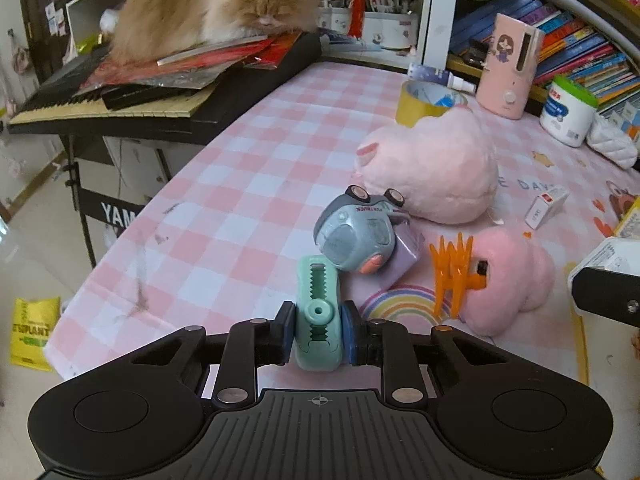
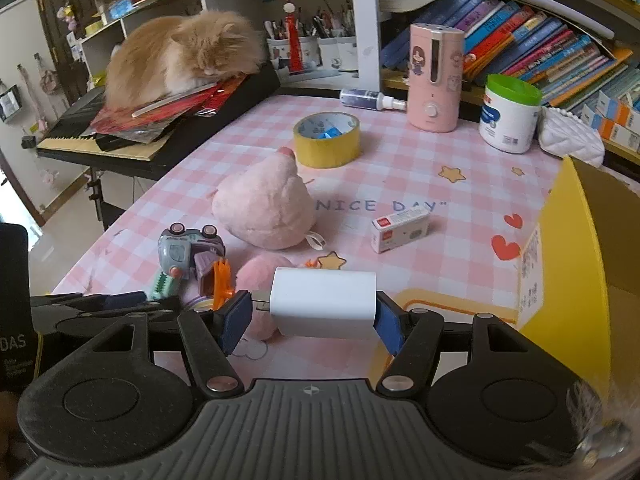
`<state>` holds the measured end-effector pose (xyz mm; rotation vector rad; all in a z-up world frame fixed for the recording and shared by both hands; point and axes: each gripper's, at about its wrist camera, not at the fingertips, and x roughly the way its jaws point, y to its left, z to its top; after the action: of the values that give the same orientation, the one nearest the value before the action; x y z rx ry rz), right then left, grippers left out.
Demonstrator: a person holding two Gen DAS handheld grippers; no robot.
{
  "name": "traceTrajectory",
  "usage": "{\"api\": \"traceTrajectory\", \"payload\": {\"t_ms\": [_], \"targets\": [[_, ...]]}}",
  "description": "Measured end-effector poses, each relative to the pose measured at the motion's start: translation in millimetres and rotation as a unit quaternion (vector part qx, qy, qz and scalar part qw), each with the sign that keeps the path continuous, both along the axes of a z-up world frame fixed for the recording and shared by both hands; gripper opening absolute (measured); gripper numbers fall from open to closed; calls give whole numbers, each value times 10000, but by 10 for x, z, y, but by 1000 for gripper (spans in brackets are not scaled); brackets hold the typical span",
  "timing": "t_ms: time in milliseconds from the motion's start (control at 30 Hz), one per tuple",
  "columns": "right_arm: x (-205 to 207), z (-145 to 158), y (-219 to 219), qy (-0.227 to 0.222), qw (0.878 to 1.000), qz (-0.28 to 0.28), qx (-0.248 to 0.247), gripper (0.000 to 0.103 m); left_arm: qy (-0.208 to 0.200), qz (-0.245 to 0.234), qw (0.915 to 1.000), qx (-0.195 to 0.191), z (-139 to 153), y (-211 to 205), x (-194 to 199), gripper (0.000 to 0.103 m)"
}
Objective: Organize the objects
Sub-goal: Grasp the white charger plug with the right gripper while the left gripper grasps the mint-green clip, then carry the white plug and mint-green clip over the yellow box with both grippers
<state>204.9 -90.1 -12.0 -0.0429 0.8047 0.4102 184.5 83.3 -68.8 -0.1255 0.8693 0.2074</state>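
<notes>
Here, pink checked tablecloth (image 1: 240,184); left claw (image 1: 319,332) clenches green clip (image 1: 319,316), right claw (image 2: 316,316) clenches white charger (image 2: 324,302).

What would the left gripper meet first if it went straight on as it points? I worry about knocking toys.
The left gripper, shut on the mint green clip, would probably push the clip's far end into the blue-grey toy car lying just beyond it; depth is hard to judge.
</notes>
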Motion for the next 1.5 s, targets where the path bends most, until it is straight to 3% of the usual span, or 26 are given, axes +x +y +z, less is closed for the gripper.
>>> {"api": "traceTrajectory", "payload": {"t_ms": [333, 667, 900, 1500], "targets": [[-216, 40, -34, 62, 9997, -216, 57, 63, -247, -108, 9993, -272, 221, 97, -417, 23], [-712, 58, -57, 103, 9991, -414, 66, 63, -438, -730, 9955, -405, 430, 79, -970, 23], [-1117, 135, -96, 16, 9976, -677, 148, 63, -661, -1312, 9884, -397, 631, -68, -1267, 23], [-1972, 147, -392, 12, 9893, -1454, 72, 63, -609, -2365, 9679, -599, 596, -392, -1853, 23]]}}
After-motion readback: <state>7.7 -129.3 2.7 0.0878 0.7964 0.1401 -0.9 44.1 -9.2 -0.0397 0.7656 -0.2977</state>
